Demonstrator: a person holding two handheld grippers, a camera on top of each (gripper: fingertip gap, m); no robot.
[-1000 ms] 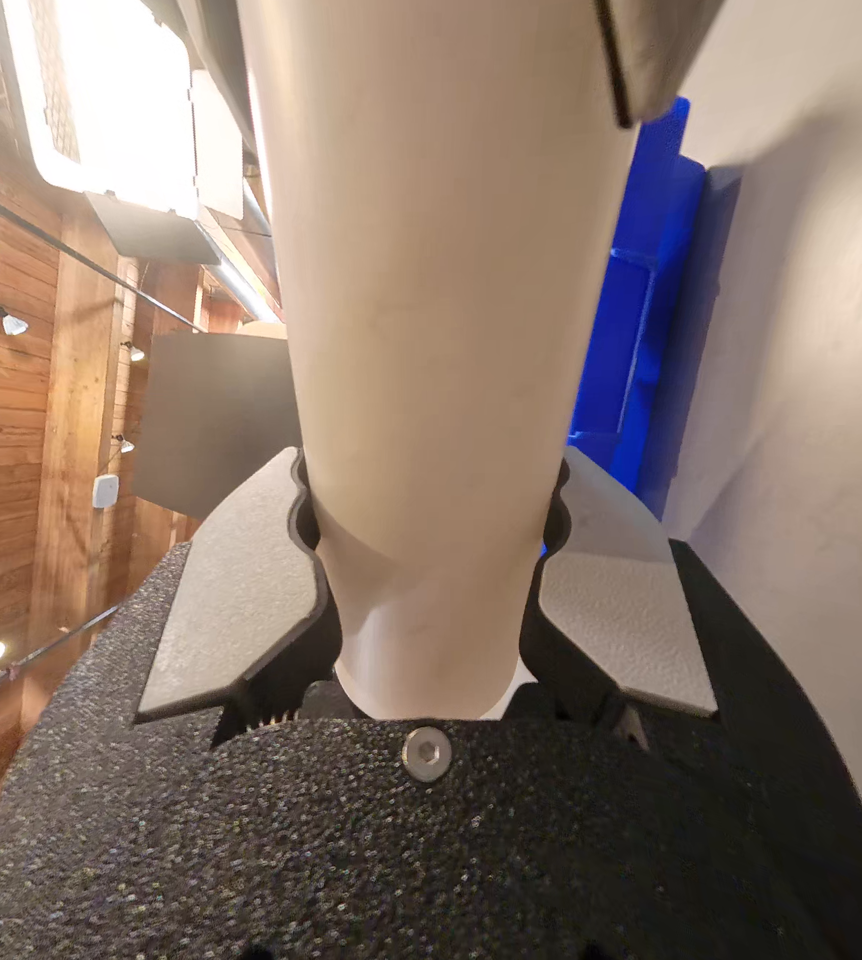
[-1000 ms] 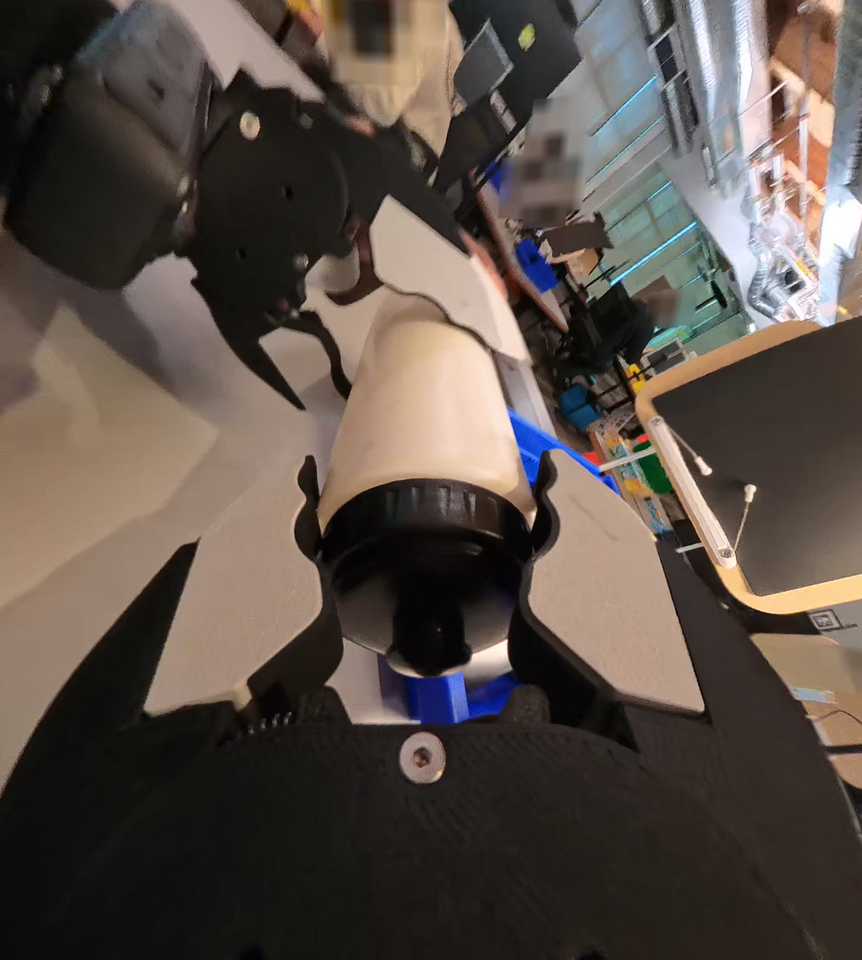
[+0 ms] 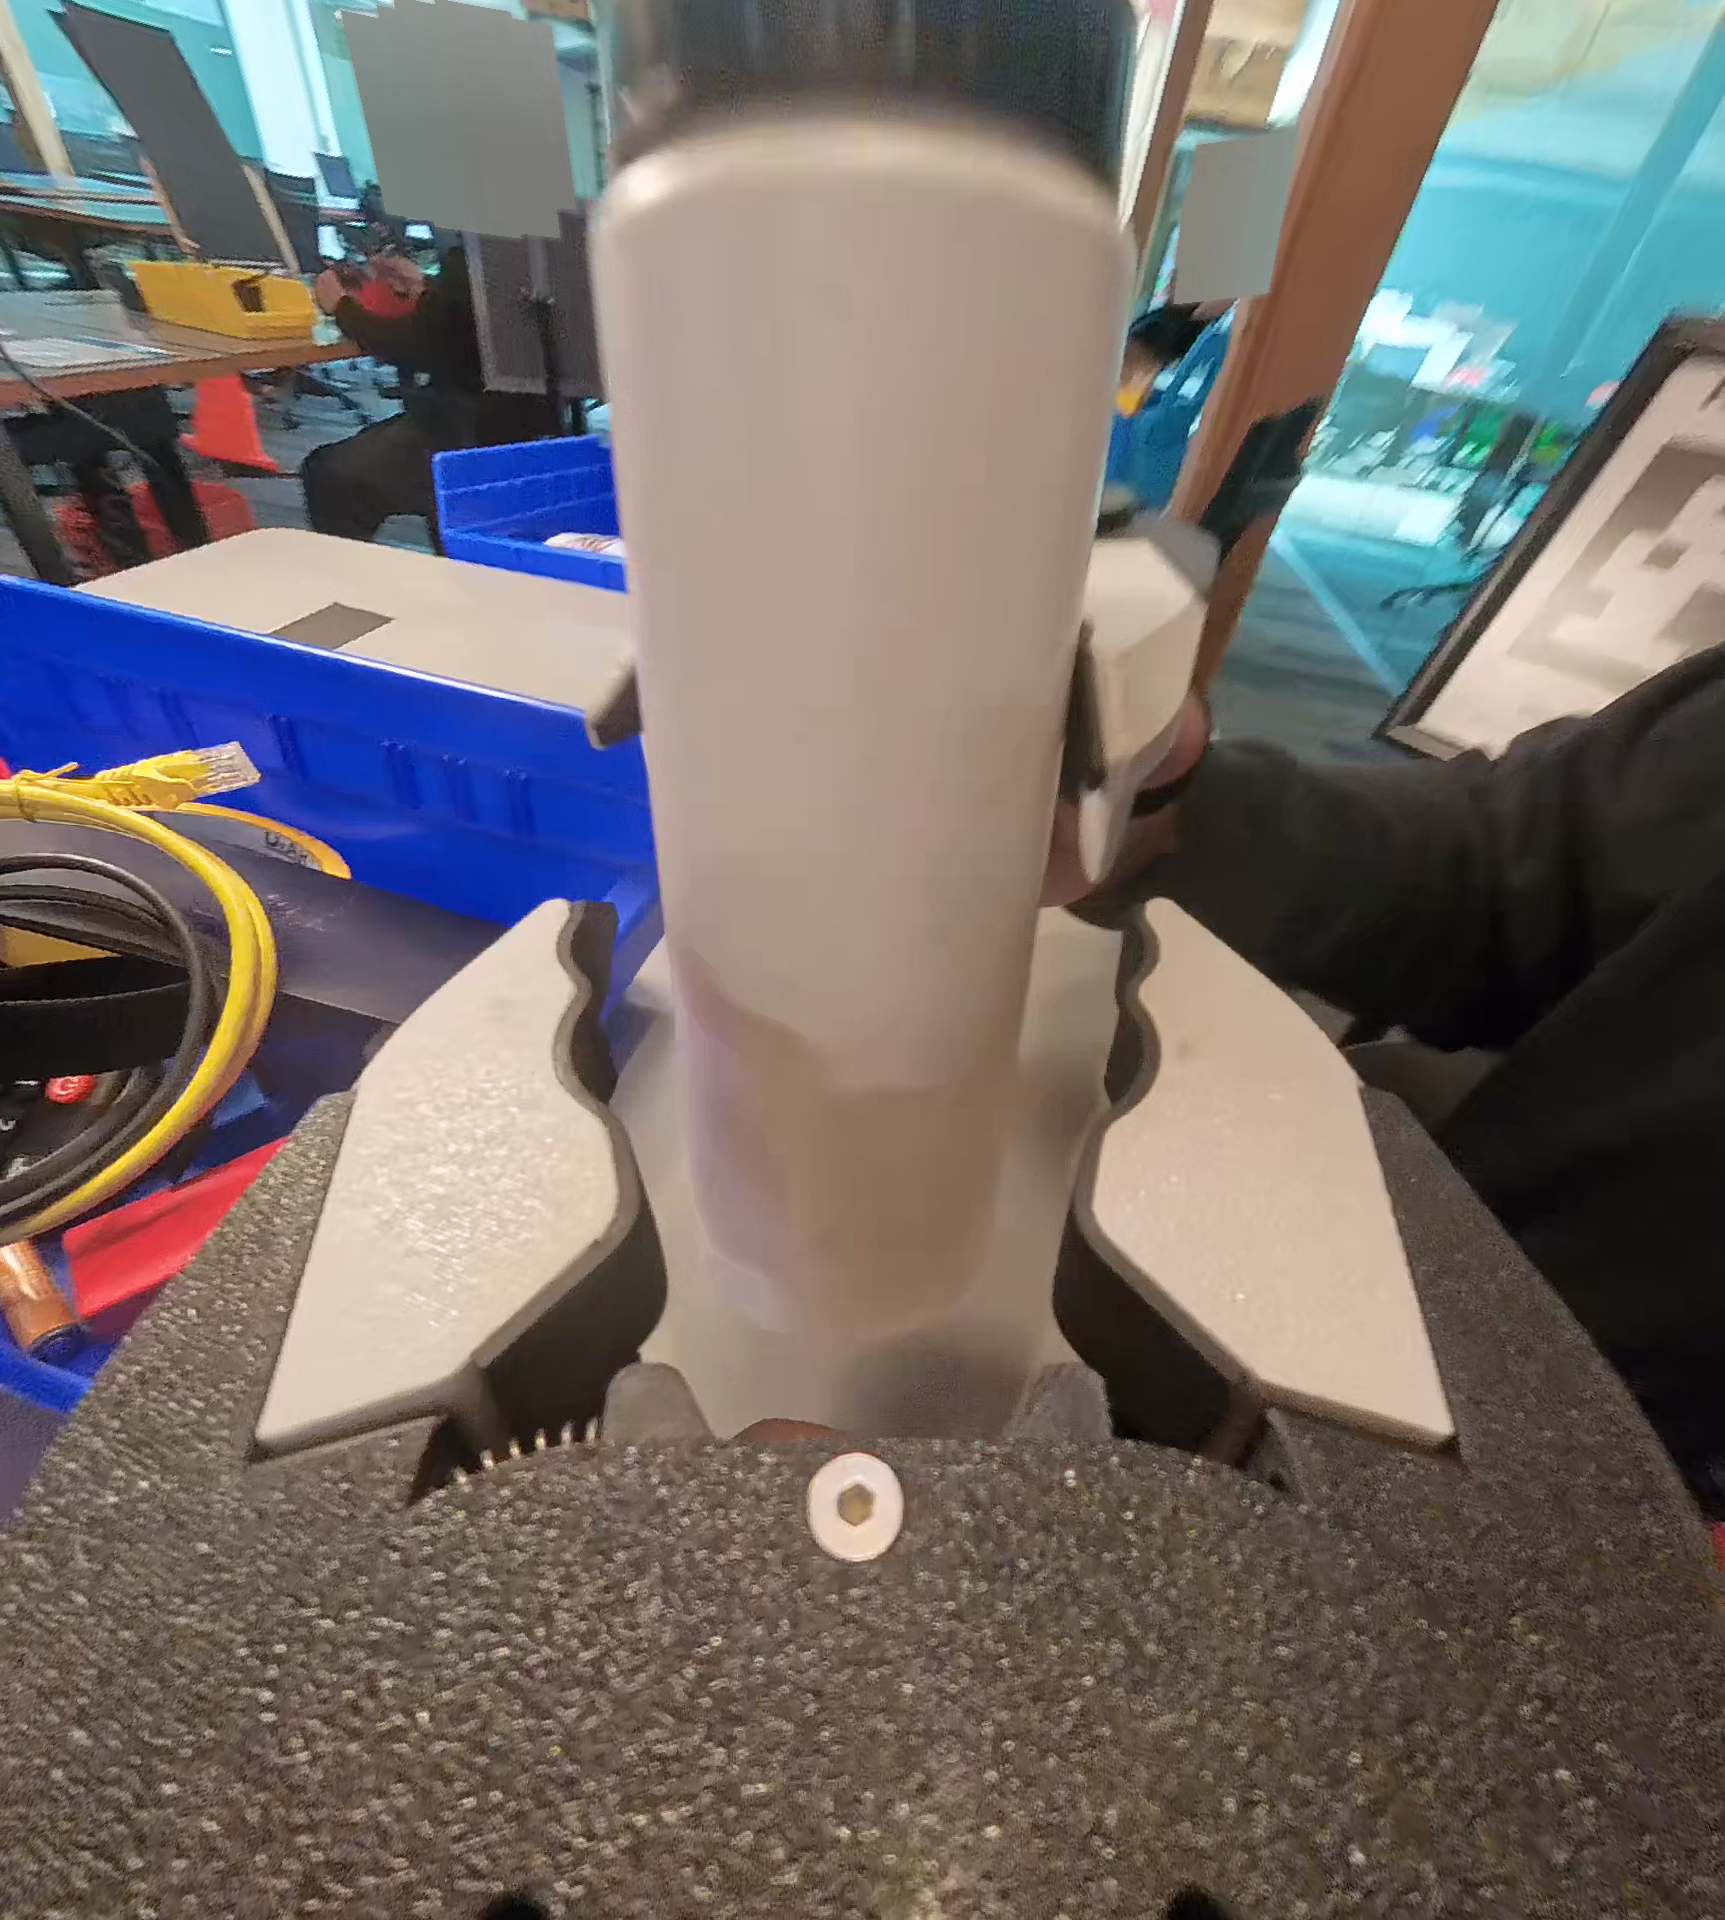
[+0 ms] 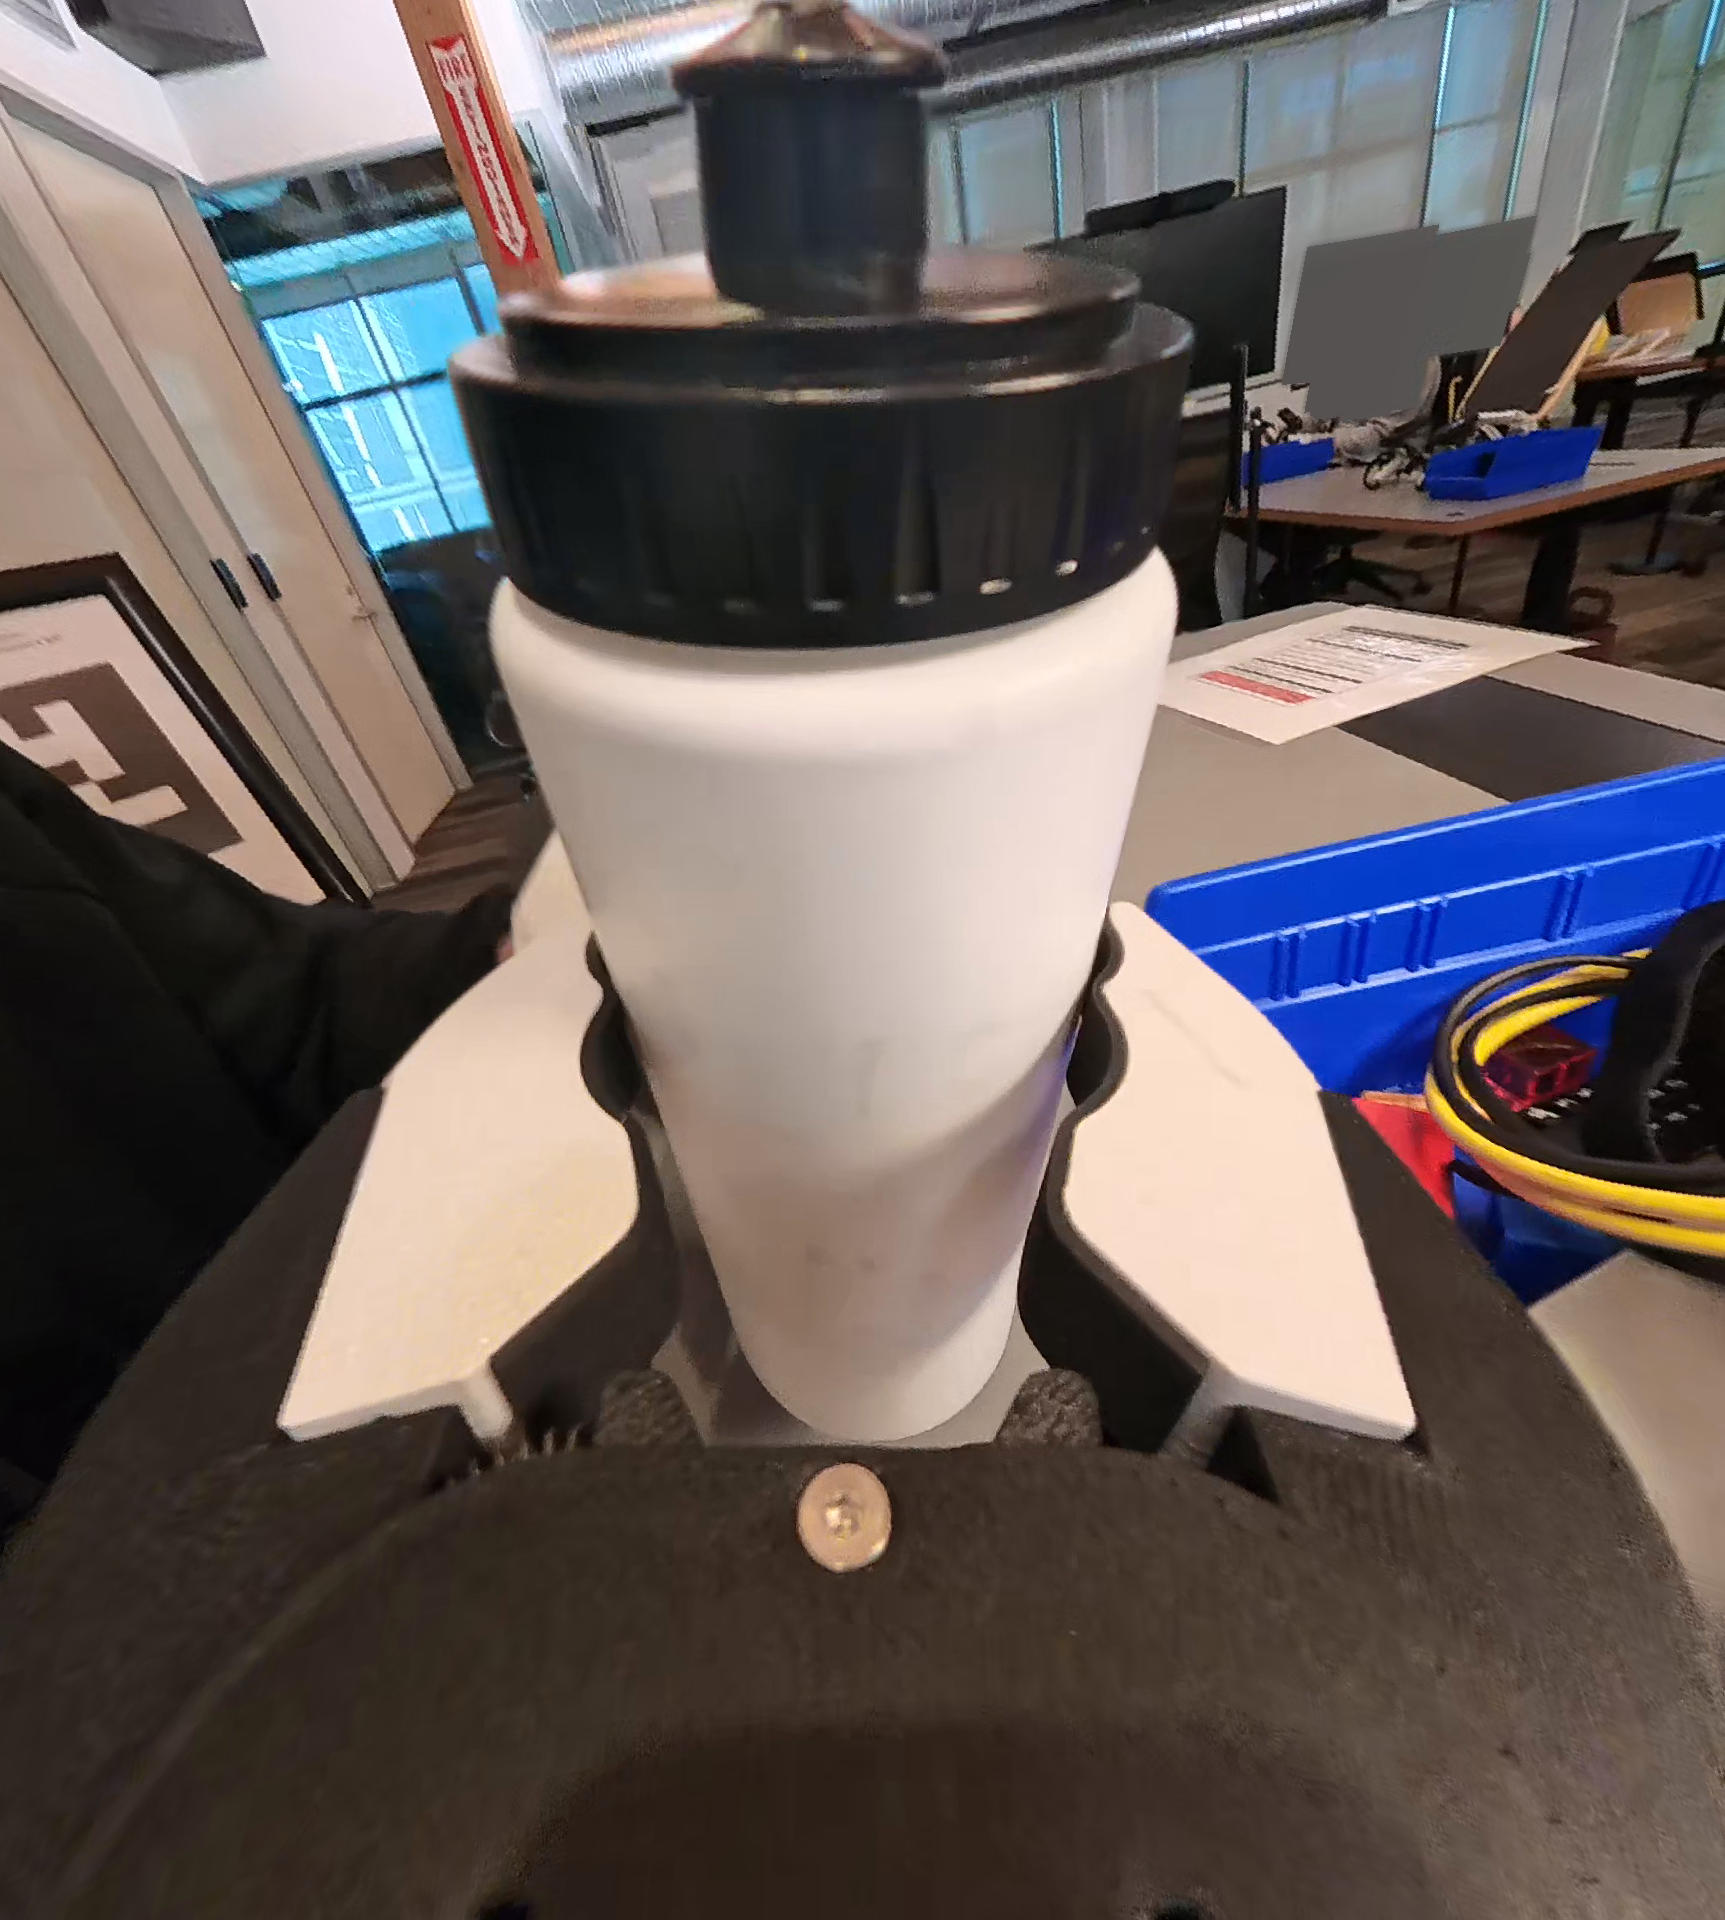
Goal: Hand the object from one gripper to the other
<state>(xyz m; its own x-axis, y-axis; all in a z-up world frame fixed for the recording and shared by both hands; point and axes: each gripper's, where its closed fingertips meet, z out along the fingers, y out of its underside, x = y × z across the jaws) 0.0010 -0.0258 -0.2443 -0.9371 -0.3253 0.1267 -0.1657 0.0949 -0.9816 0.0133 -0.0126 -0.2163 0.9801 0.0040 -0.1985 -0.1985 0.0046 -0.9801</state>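
Note:
A white bottle [image 4: 837, 935] with a black cap [image 4: 816, 468] stands upright. My right gripper [image 4: 837, 935] is shut on its body, with both fingers pressed to its sides. In the left wrist view the bottle [image 3: 858, 623] has its lower end between the fingers of my left gripper [image 3: 858, 914]. That gripper is open, with a gap on each side of the bottle. One right gripper finger [image 3: 1144, 644] shows clamped higher on the bottle, with a hand in a black sleeve [image 3: 1460, 862] behind it.
A blue bin [image 3: 338, 717] to the left holds a yellow cable [image 3: 234, 935], a black strap, a calculator and a battery; it also shows in the right wrist view [image 4: 1460, 935]. A grey table [image 4: 1305, 790] bears a paper sheet [image 4: 1357, 665]. A framed marker board [image 3: 1616, 561] leans at the right. My left and right fingertips are right by each other.
My left gripper has opened and let go of the bottle's base. The bottle has swung from lying tilted to upright, and my right gripper now holds its body instead of the cap end.

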